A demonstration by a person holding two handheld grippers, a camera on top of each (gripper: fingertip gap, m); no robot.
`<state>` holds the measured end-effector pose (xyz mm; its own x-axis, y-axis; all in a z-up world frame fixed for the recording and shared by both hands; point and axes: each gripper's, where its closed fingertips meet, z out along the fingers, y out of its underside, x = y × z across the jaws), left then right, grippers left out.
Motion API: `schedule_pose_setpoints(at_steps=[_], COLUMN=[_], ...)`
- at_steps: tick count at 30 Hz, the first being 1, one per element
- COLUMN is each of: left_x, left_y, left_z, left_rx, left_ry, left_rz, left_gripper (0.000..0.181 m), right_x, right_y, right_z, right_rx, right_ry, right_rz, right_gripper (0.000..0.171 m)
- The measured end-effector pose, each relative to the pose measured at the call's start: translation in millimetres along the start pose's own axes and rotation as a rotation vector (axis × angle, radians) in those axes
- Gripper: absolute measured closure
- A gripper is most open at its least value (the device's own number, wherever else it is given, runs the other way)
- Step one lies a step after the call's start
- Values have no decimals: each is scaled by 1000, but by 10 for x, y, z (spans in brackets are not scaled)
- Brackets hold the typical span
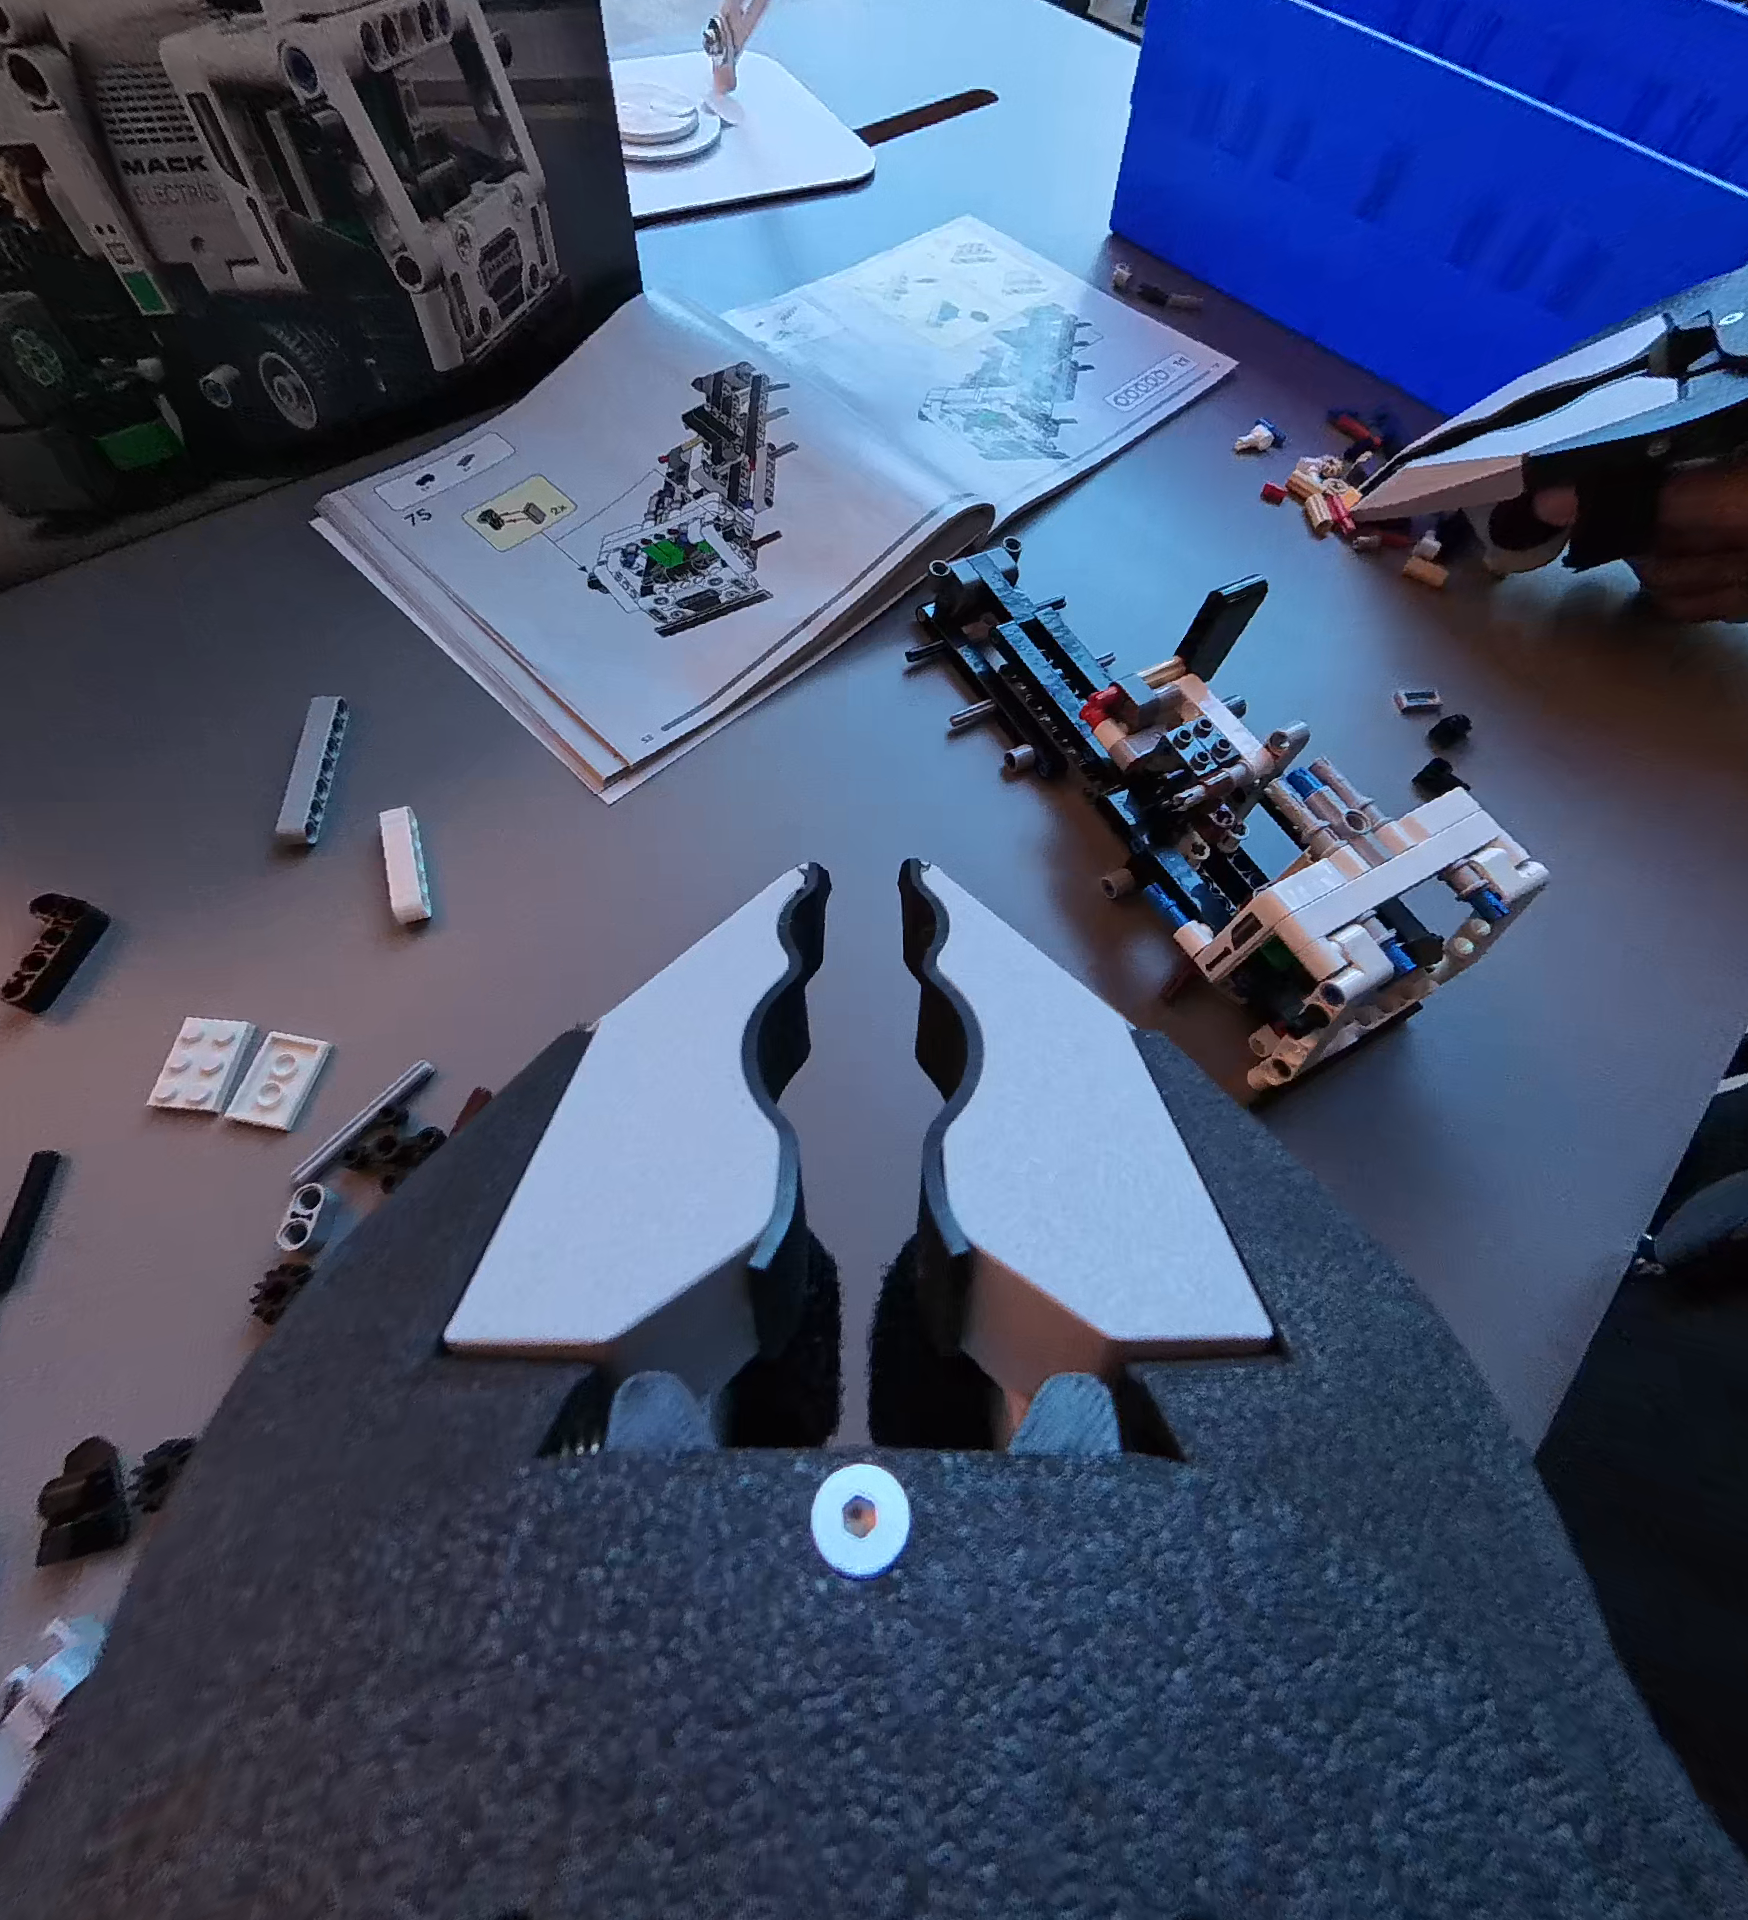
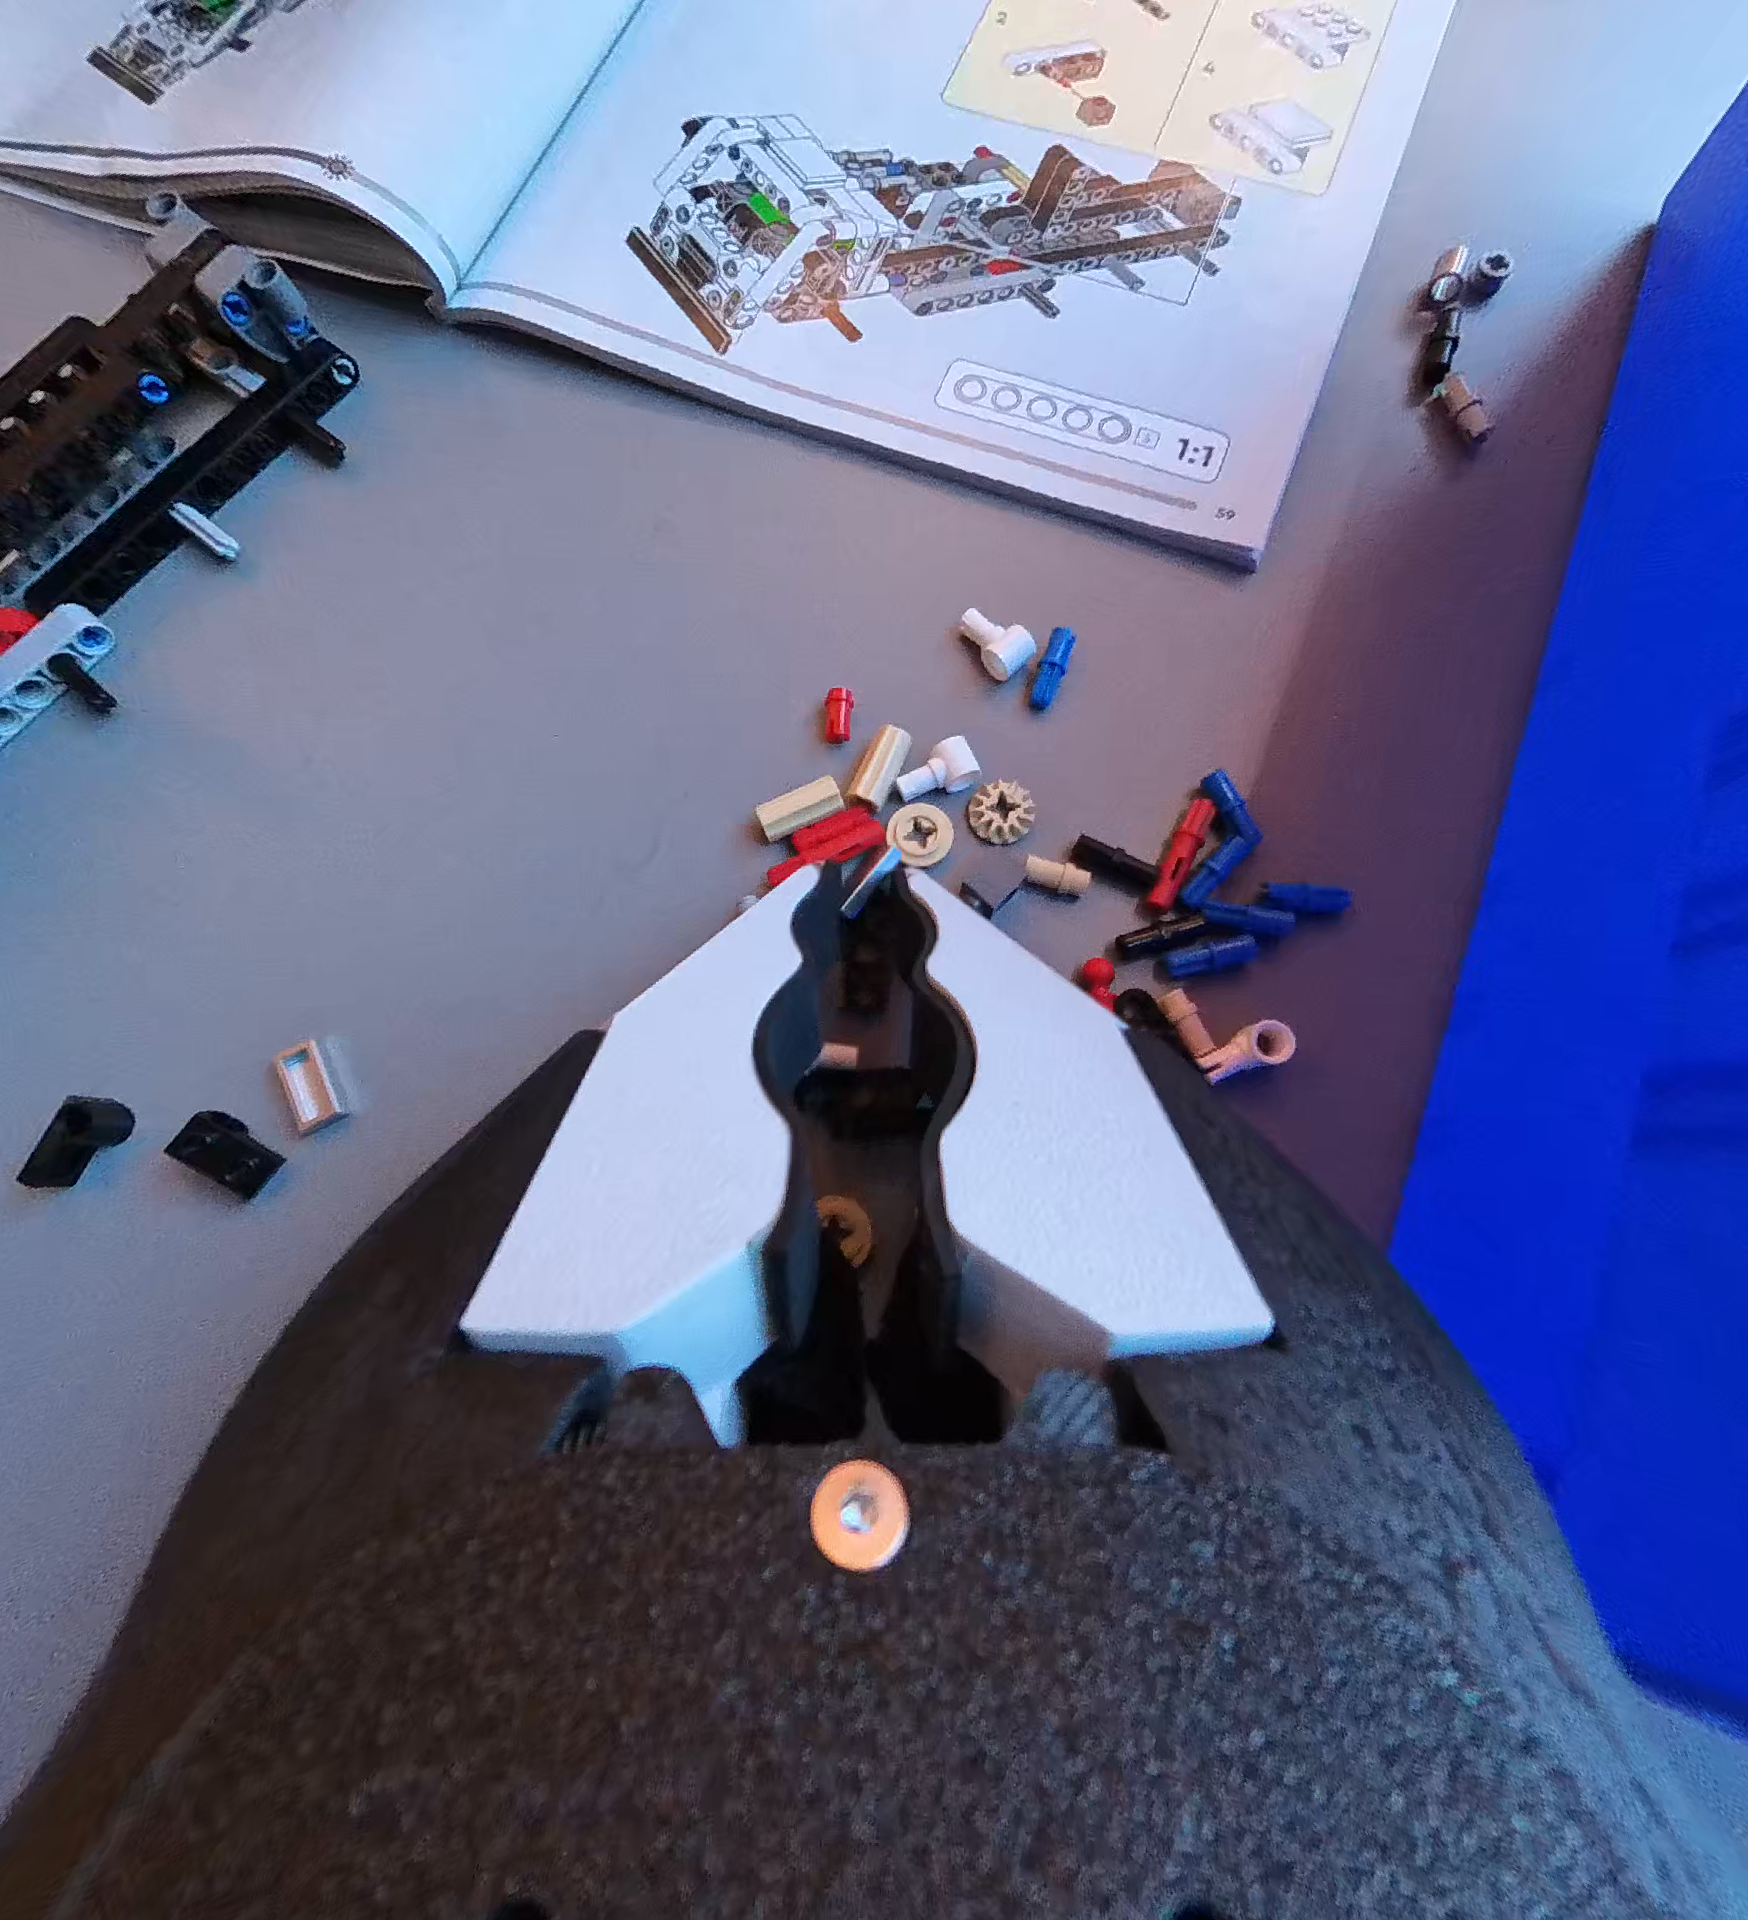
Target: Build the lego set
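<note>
The part-built truck chassis (image 1: 1213, 810), black beams with a white cab frame, lies on the dark table right of my left gripper (image 1: 865, 883). That gripper hovers above the table, its jaws a little apart and empty. My right gripper (image 2: 865, 883) has its tips down in a pile of small pins and gears (image 2: 1005, 821), closed on a small grey piece (image 2: 870, 881). In the left wrist view the right gripper (image 1: 1369, 499) shows at the far right, at the same pile (image 1: 1317, 499). The chassis end (image 2: 70, 468) shows at the left of the right wrist view.
The open instruction booklet (image 1: 745, 499) lies behind the chassis, with the set's box (image 1: 226, 208) at back left and a blue bin (image 1: 1421, 156) at back right. Loose beams (image 1: 312, 769), white plates (image 1: 236, 1075) and black parts (image 1: 54, 951) lie to the left. Black pieces (image 2: 215, 1153) and a grey tile (image 2: 314, 1086) lie near the right gripper. The left gripper's tips are roughly 35 centimeters from the right gripper's.
</note>
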<state>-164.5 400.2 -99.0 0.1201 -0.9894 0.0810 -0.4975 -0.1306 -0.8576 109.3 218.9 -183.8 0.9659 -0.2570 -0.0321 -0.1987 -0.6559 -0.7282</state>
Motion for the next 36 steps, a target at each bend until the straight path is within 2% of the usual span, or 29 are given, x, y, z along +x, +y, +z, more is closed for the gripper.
schedule_pose_setpoints(at_steps=[4,10,11,14,15,19,25,33,36], left_x=[-25,25,46,125,157,253,345,359,346], left_y=[0,-17,-20,-23,-20,-3,59,63,49], left_z=[-27,-34,-31,-27,-25,-49,-105,-85,-56], left_rx=[6,10,10,7,5,6,7,13,18], left_ry=[-1,12,17,30,36,31,28,40,49], left_rz=[-8,4,9,24,27,41,22,21,20], left_gripper=[167,167,167,167,167,167,167,168,168], right_x=[10,-89,-190,-872,-1045,-1490,-1735,-1689,-1656], right_y=[-40,-63,-55,35,94,202,347,391,373], right_z=[-39,-264,-302,-455,-473,-499,-526,-409,-393], right_rx=[37,104,117,127,101,85,46,1,4], right_ry=[8,5,-45,-404,-474,-571,-581,-482,-457], right_rz=[1,-25,-32,-71,-83,-185,-291,-343,-327], right_gripper=[169,169,169,169,169,169,169,169,162])
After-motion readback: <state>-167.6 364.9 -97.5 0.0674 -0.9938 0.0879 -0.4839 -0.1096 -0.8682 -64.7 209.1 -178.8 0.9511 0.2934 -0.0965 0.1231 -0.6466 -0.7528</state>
